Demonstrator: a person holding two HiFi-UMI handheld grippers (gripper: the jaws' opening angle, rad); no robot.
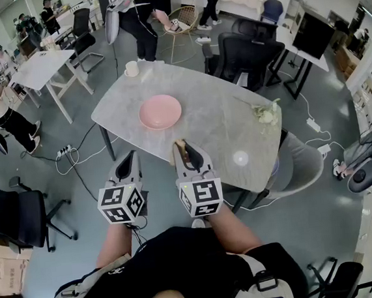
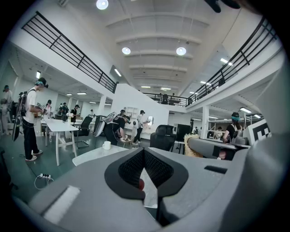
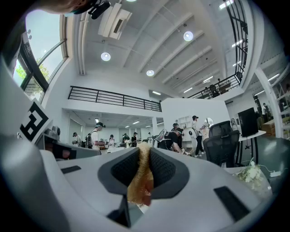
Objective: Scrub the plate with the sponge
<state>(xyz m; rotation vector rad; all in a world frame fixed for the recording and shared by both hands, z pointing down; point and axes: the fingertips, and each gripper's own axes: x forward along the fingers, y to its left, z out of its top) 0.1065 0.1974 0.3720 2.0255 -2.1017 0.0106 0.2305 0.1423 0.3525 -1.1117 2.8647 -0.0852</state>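
Note:
A pink plate [image 1: 160, 111] lies empty on the grey table [image 1: 210, 126], left of its middle. My right gripper [image 1: 183, 146] is held over the table's near edge, short of the plate, and is shut on a yellow-brown sponge [image 1: 180, 143]. In the right gripper view the sponge [image 3: 142, 176] stands squeezed thin between the dark pads [image 3: 165, 170] of the right gripper [image 3: 144, 147]. My left gripper [image 1: 132, 157] hovers beside it, just off the table's near-left edge. Its jaws meet at the tips of the left gripper [image 2: 144, 152] with nothing held.
A white cup [image 1: 131, 68] stands at the table's far left corner, also visible as the cup [image 2: 106, 145]. A pale flower bunch [image 1: 267, 112] lies at the right side. Black office chairs [image 1: 248, 50] stand beyond the table; people work at the back of the room.

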